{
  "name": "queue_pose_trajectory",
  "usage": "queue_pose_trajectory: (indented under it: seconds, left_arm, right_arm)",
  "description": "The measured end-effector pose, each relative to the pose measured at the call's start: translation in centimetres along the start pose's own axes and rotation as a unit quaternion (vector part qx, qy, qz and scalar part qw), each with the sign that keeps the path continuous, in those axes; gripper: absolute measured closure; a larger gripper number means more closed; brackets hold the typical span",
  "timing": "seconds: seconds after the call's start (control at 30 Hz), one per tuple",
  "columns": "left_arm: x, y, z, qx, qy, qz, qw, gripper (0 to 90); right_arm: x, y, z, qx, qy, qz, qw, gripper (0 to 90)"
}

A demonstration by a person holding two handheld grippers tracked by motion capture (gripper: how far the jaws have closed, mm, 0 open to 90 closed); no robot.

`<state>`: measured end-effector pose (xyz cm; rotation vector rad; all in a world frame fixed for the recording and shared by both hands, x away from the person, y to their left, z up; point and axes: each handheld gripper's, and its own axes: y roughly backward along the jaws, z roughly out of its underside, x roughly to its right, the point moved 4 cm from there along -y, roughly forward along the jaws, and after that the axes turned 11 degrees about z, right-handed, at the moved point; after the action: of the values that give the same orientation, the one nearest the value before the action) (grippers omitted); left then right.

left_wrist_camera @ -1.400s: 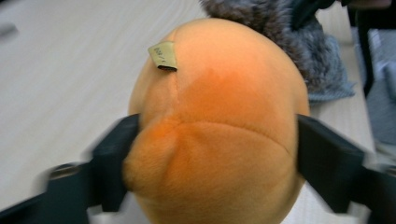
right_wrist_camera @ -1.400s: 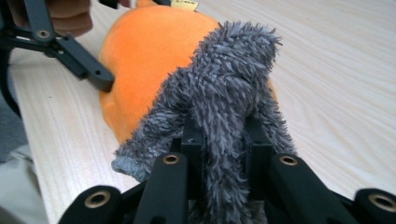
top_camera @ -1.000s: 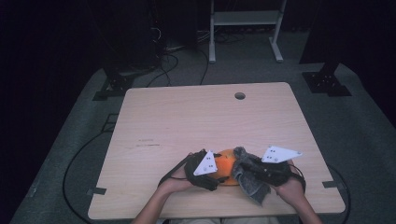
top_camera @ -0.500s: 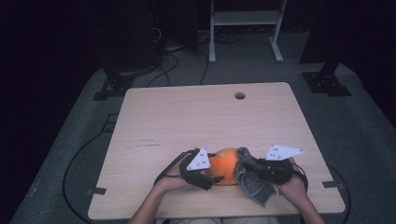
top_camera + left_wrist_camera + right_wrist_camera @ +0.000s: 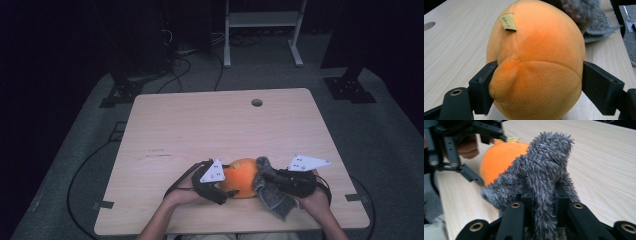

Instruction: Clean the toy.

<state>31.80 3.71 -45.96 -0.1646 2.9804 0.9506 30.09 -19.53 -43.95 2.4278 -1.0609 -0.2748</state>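
Orange plush ball (image 5: 536, 65), small yellow tag (image 5: 507, 22)

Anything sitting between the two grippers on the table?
Yes: in the high view the orange plush lies between the left gripper and the right gripper, with the grey fuzzy cloth against the plush's right side.

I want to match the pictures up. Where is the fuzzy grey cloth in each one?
High view: grey cloth, bottom right of centre, beside the orange plush.
Left gripper view: top right, behind the plush.
Right gripper view: centre, pinched in the jaws.
Shared landmark: the orange plush.
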Motion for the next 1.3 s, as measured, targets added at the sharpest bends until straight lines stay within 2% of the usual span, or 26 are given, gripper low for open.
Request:
queue_pose_trajectory:
  seconds: [0.07, 0.13, 0.23, 0.3, 0.33, 0.4, 0.47, 0.5, 0.57, 0.6, 0.67, 0.7, 0.77, 0.8, 0.9, 0.97, 1.03, 1.07, 1.13, 1.17, 1.23, 1.27, 1.3]
  left_arm:
    - [0.1, 0.0, 0.0, -0.003, -0.001, 0.0, 1.0, 19.8]
    - [0.1, -0.1, -0.1, -0.006, -0.004, -0.002, 1.0, 19.8]
    - [0.1, 0.0, 0.0, -0.004, -0.004, -0.001, 1.0, 19.8]
    - [0.1, 0.1, 0.0, -0.003, -0.003, 0.001, 1.0, 19.7]
    - [0.0, 0.1, 0.1, -0.003, -0.001, 0.0, 1.0, 19.5]
    - [0.0, 0.1, 0.1, 0.0, 0.002, 0.0, 1.0, 19.5]
    - [0.1, -0.2, 0.0, -0.001, 0.002, -0.003, 1.0, 19.5]
    - [0.2, -0.4, -0.1, -0.004, 0.0, -0.004, 1.0, 19.1]
    - [0.5, -0.6, -0.2, -0.011, -0.01, -0.007, 0.9999, 18.0]
    - [0.5, -0.6, -0.3, -0.011, -0.009, -0.006, 0.9999, 17.7]
    - [0.3, -0.3, -0.6, 0.002, 0.007, -0.005, 1.0, 15.2]
    - [0.0, -0.1, -0.8, 0.014, 0.023, -0.006, 0.9996, 14.5]
    - [-0.4, 0.1, -0.8, 0.017, 0.055, -0.012, 0.9983, 10.9]
    - [-0.4, -0.1, -0.7, 0.014, 0.06, -0.008, 0.9981, 11.2]
    - [0.1, -0.5, -0.8, 0.007, 0.038, -0.007, 0.9992, 21.4]
    - [0.1, -0.4, -0.9, 0.003, 0.033, -0.012, 0.9994, 25.0]
    - [0.3, -0.6, -1.0, 0.004, 0.031, -0.013, 0.9994, 25.6]
    - [0.4, -0.7, -1.1, 0.004, 0.027, -0.015, 0.9995, 25.6]
    - [0.9, -0.9, -1.5, 0.002, 0.013, -0.015, 0.9998, 25.6]
    - [1.2, -1.0, -1.6, -0.002, 0.003, -0.012, 0.9999, 25.7]
    - [1.5, -1.2, -1.7, -0.01, -0.009, -0.008, 0.9999, 26.4]
    - [1.6, -1.2, -1.6, -0.013, -0.01, -0.006, 0.9998, 26.9]
    - [1.6, -1.1, -1.6, -0.011, -0.012, -0.003, 0.9999, 27.6]
  right_arm:
    - [-0.1, -0.6, 0.4, -0.014, 0.009, 0.006, 0.9998, 74.5]
    - [0.3, -0.8, 0.7, -0.022, 0.0, 0.006, 0.9997, 74.4]
    - [1.4, -1.1, 1.7, -0.058, 0.005, 0.044, 0.9973, 74.4]
    - [1.7, -1.2, 2.2, -0.068, -0.011, 0.045, 0.9966, 74.7]
    - [1.7, -1.0, 2.0, -0.063, -0.007, 0.046, 0.9969, 74.8]
    - [1.1, -0.3, 0.9, -0.036, -0.001, 0.046, 0.9983, 74.7]
    - [0.1, 0.2, -0.4, -0.005, 0.004, 0.023, 0.9997, 74.7]
    - [-0.4, 0.3, -0.9, 0.004, 0.015, 0.02, 0.9997, 74.7]
    - [-1.3, 0.0, -1.2, 0.005, 0.035, 0.014, 0.9993, 74.7]
    - [-1.6, -0.2, -1.1, -0.003, 0.04, 0.016, 0.999, 74.8]
    - [-1.4, -0.6, -0.6, -0.01, 0.035, 0.014, 0.9993, 74.9]
    - [-1.1, -0.6, -0.4, -0.013, 0.031, 0.013, 0.9994, 74.9]
    - [-0.6, -0.4, -0.1, -0.018, 0.027, 0.016, 0.9993, 74.8]
    - [-0.3, -0.3, 0.1, -0.02, 0.023, 0.016, 0.9994, 74.7]
    - [0.2, 0.0, 0.1, -0.028, 0.017, 0.019, 0.9993, 74.6]
    - [-0.1, 0.6, -0.4, -0.014, 0.022, 0.021, 0.9994, 74.7]
    - [-1.3, 1.5, -1.7, 0.021, 0.023, -0.016, 0.9994, 74.8]
    - [-2.1, 1.7, -2.3, 0.033, 0.031, -0.029, 0.9985, 74.8]
    - [-3.8, 1.7, -3.3, 0.036, 0.057, -0.04, 0.9969, 74.6]
    - [-4.5, 1.4, -3.5, 0.032, 0.07, -0.037, 0.9964, 74.3]
    - [-4.9, 0.5, -3.2, 0.014, 0.09, -0.014, 0.9957, 74.0]
    - [-4.7, 0.2, -3.0, 0.01, 0.09, -0.008, 0.9958, 74.1]
    - [-4.4, 0.1, -2.7, 0.01, 0.081, -0.01, 0.9966, 74.2]
